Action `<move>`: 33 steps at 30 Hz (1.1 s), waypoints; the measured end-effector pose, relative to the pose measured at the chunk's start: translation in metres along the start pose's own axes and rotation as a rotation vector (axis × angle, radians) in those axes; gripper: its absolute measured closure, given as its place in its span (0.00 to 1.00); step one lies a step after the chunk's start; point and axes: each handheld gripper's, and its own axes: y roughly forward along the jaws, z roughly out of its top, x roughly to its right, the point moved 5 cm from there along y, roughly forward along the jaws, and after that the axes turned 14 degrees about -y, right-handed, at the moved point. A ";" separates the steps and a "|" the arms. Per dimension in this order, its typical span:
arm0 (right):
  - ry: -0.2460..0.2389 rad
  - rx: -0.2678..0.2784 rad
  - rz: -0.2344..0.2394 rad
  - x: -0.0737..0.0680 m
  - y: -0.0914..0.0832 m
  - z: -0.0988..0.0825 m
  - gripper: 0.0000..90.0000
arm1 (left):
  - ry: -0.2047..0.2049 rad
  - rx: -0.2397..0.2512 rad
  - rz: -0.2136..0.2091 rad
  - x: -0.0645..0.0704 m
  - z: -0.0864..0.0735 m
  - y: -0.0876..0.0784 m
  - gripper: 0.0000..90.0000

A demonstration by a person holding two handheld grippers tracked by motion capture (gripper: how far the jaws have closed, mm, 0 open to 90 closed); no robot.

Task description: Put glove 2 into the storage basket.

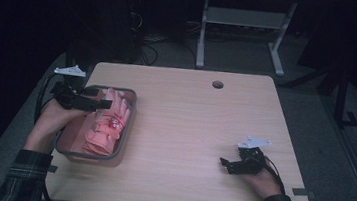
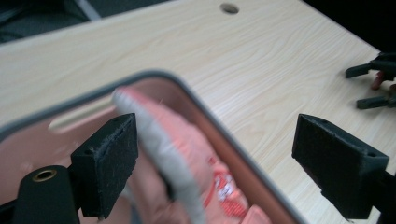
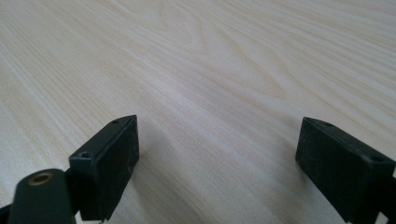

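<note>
Pink gloves: heaped in the grey bin at the table's left edge.
Left gripper: jaws spread wide over a glove cuff — likely set to pinch it.
Right gripper: released, resting apart on bare wood — idle.

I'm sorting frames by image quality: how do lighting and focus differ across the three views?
High view: dim, surroundings nearly black, the table evenly lit. Left gripper view: brighter, but the pink gloves and the bin rim are blurred up close. Right gripper view: bright, wood grain soft, faint shadows under the right gripper.
</note>
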 end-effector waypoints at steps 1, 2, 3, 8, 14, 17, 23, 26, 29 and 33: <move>0.000 0.000 0.000 0.000 0.000 0.000 0.14 | 0.009 0.002 -0.008 0.004 0.001 0.001 0.16; 0.000 0.000 0.000 0.000 0.000 0.000 0.14 | 0.014 0.006 -0.015 0.008 0.001 0.003 0.16; 0.000 0.000 0.000 0.000 0.000 0.000 0.14 | 0.020 0.004 -0.017 0.012 0.002 0.006 0.16; 0.001 -0.001 0.000 0.000 0.000 0.000 0.14 | 0.047 0.007 -0.035 0.030 0.001 0.020 0.16; 0.000 0.000 -0.001 0.000 0.000 0.000 0.14 | 0.075 -0.005 -0.072 0.051 -0.003 0.038 0.16; 0.000 0.000 0.000 0.000 0.000 0.000 0.14 | 0.094 -0.010 -0.085 0.062 -0.006 0.046 0.16; 0.001 0.000 0.000 0.000 0.000 0.000 0.14 | 0.105 -0.021 -0.110 0.077 -0.016 0.062 0.16; 0.000 0.001 -0.001 0.000 0.000 0.000 0.14 | 0.110 -0.025 -0.117 0.085 -0.022 0.070 0.16; -0.001 -0.001 0.003 -0.001 0.000 0.000 0.14 | 0.121 -0.035 -0.125 0.093 -0.029 0.078 0.16; -0.001 -0.001 0.003 -0.001 0.000 0.000 0.14 | 0.144 -0.046 -0.129 0.105 -0.037 0.088 0.16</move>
